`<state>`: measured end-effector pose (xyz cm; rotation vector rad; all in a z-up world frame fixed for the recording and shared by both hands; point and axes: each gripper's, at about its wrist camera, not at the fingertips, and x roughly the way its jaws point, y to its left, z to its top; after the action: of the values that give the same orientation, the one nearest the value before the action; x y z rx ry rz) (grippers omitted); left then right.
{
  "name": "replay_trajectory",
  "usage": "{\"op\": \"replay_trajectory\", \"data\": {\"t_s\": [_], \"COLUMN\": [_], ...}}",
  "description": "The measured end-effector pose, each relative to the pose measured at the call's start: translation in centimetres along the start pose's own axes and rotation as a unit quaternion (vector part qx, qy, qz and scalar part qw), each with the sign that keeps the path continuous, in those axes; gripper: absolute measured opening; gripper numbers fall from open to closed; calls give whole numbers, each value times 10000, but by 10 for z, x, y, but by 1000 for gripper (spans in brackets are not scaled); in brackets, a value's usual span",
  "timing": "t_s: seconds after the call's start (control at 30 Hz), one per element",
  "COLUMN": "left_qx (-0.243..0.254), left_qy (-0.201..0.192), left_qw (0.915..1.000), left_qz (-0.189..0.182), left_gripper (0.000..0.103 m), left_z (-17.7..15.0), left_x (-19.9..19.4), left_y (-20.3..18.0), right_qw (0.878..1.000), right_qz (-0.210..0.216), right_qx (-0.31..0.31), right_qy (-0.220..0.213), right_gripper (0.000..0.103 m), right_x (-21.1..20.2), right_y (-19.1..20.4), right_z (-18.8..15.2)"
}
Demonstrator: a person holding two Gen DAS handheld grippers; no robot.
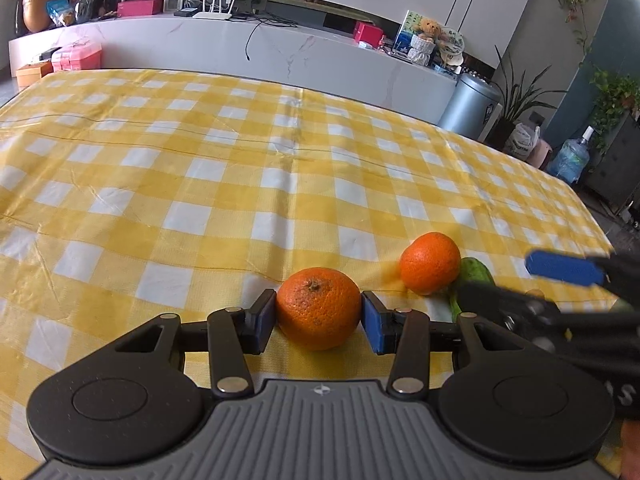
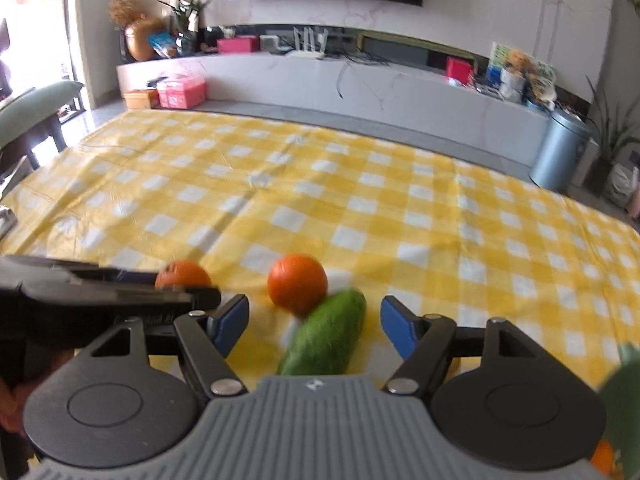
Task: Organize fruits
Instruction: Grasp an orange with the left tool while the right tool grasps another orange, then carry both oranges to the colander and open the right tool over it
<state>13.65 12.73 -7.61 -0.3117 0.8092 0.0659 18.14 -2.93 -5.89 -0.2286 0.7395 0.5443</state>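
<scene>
Worktop point(image 1: 200, 168) carried everything: right hand-held gripper point(image 2: 312, 326) stood open astride the cucumber point(image 2: 326, 338), wanting centring before the squeeze; left hand-held gripper point(image 1: 319, 316) clamped the near-left orange point(image 1: 319, 308), second orange point(image 1: 430, 263) touching the cucumber.

Left hand-held gripper point(image 1: 319, 314) clamped; right hand-held gripper point(image 2: 313, 326) spread apart.

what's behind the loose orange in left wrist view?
A green fruit lies behind the loose orange, touching or nearly so. The orange and the right gripper cover most of it; the right wrist view shows it elongated.
</scene>
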Motion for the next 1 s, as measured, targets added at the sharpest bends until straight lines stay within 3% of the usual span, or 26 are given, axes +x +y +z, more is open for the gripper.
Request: {"op": "replay_trajectory", "data": {"t_s": [0.23, 0.57, 0.77, 0.87, 1.0], "left_qx": [-232, 156, 160, 186, 155], "left_qy": [-34, -26, -27, -29, -29], "left_qw": [9997, 9998, 9997, 9997, 9997], "left_qz": [2, 151, 157, 166, 163], "left_gripper": [51, 51, 51, 51, 51], "left_z": [1, -2, -1, -1, -1], "left_x": [-2, -3, -3, -2, -2], "left_y": [10, 2, 3, 3, 3], "right_qw": [9985, 9962, 9947, 9945, 9937], "right_qz": [103, 623, 541, 656, 691], "right_qx": [-324, 324, -668, -604, -748], "right_qy": [424, 522, 559, 543, 463], "right_gripper": [70, 72, 59, 42, 41], "right_x": [39, 61, 71, 73, 72], "right_y": [-2, -20, 0, -1, 2], "right_z": [13, 20, 19, 19, 17]}}
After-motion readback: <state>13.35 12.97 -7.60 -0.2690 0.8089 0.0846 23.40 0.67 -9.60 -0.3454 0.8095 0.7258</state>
